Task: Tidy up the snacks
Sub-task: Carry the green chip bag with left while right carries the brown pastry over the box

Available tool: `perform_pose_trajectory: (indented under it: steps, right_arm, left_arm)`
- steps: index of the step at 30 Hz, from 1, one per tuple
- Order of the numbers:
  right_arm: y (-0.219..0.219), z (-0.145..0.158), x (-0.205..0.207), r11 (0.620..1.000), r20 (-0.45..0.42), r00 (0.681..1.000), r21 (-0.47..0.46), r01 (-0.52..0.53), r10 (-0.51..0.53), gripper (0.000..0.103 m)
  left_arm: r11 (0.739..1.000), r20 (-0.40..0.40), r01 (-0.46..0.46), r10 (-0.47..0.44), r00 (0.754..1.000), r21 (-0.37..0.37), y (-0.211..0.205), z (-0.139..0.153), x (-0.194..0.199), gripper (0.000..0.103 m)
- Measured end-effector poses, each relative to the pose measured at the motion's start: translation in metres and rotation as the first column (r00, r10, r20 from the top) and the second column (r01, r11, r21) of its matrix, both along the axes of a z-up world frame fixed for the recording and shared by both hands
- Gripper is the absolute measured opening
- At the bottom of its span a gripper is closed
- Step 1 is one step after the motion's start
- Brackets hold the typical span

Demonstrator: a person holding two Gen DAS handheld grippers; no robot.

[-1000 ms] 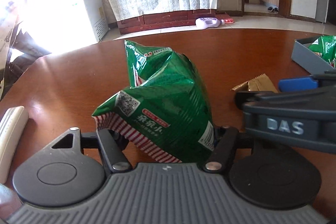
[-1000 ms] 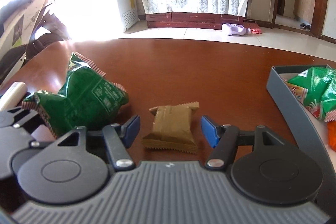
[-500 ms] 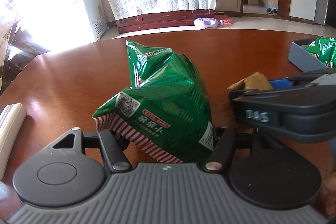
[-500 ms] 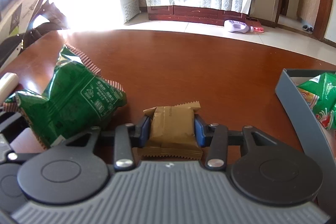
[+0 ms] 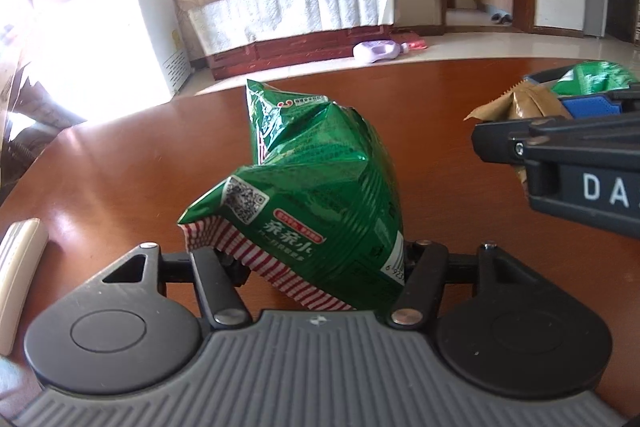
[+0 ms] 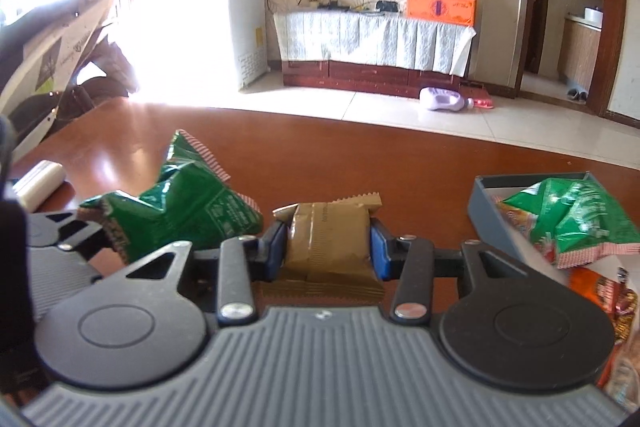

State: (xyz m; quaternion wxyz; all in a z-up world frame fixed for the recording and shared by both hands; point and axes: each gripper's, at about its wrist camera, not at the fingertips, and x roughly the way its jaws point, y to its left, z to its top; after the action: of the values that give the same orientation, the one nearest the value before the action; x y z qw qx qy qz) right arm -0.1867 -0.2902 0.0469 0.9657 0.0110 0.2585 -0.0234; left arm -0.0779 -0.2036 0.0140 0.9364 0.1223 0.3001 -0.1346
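Note:
My left gripper [image 5: 316, 259] is shut on a green snack bag [image 5: 320, 187] and holds it above the brown table [image 5: 132, 171]. My right gripper [image 6: 328, 251] is shut on a brown snack packet [image 6: 328, 239], lifted off the table. The brown packet [image 5: 520, 107] and the right gripper's body [image 5: 568, 163] also show at the right of the left wrist view. The green bag [image 6: 180, 211] shows at the left of the right wrist view. A grey bin [image 6: 486, 211] at the right holds green and orange snack bags [image 6: 568, 223].
A white remote-like object [image 5: 20, 267] lies at the table's left edge; it also shows in the right wrist view [image 6: 40, 183]. Beyond the table are a tiled floor, a TV cabinet [image 6: 372, 47] and a purple bottle [image 6: 444, 103] on the floor.
My right gripper closed on the brown packet and lifted it off the table. My left gripper kept hold of the green bag and rose a little.

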Motion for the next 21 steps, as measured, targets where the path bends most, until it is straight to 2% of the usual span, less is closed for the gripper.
perform_pose_trajectory:
  steps: [3, 10, 21]
  right_arm:
    - [-0.006, 0.007, -0.017, 1.000, 0.025, 1.000, 0.006, 0.011, -0.011, 0.046]
    - [-0.031, 0.021, -0.053, 0.998, 0.063, 0.996, 0.019, 0.058, -0.059, 0.046]
    - [-0.076, 0.030, -0.105, 0.987, 0.099, 0.982, 0.024, 0.161, -0.162, 0.046]
  left_arm:
    - [0.999, 0.038, 0.035, -0.036, 0.999, 0.015, -0.011, 0.008, -0.011, 0.066]
    - [0.993, 0.062, 0.113, -0.114, 0.992, 0.022, -0.041, 0.019, -0.034, 0.066]
    - [0.965, 0.100, 0.259, -0.262, 0.960, 0.042, -0.118, 0.031, -0.090, 0.066]
